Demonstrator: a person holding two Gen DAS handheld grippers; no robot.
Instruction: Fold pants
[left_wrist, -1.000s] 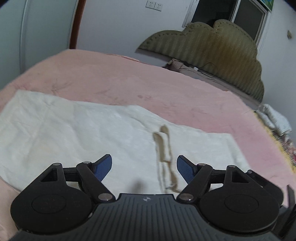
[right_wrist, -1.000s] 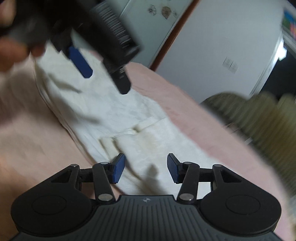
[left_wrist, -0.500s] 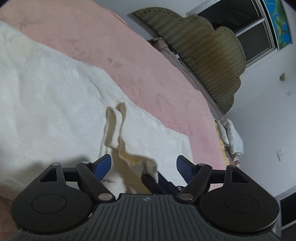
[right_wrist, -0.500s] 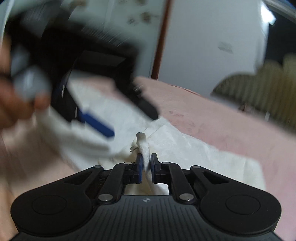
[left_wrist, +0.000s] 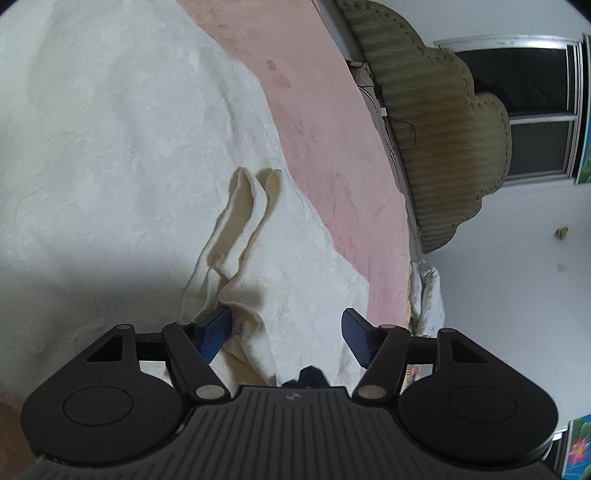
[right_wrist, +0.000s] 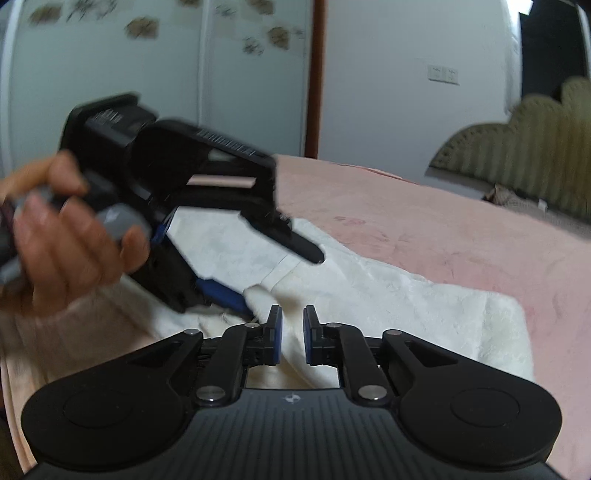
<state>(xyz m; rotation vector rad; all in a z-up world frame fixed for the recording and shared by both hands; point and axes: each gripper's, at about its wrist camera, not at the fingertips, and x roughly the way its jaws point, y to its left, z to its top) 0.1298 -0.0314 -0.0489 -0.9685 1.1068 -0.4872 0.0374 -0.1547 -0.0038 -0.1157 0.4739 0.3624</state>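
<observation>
Room: bedroom with white walls; a dark window (left_wrist: 517, 110) shows at the far right of the left wrist view, and a pale sliding door (right_wrist: 147, 74) with blurred motifs stands at the far left of the right wrist view.
Bed: a pink blanket (right_wrist: 424, 236) covers it, spreading from near to far.
Headboard: olive, ribbed and scalloped (left_wrist: 436, 122), at the far right end of the bed.
Pants: cream-white pants (left_wrist: 110, 147) lie spread flat on the blanket, filling the near and left part of the left wrist view; a yellowish strip (left_wrist: 243, 221) of the fabric is pulled up into a narrow doubled fold near the middle.
Left hand: blurred hand (right_wrist: 70, 251) at the left of the right wrist view, wrapped around the left tool's handle.
Left gripper: left gripper (left_wrist: 286, 334), fingers spread wide; the left blue pad (left_wrist: 214, 332) touches the raised fabric, the right pad stands clear above the cloth.
Right gripper: right gripper (right_wrist: 292, 334), blue pads drawn close with raised cream fabric between them; whether they pinch it I cannot tell.
</observation>
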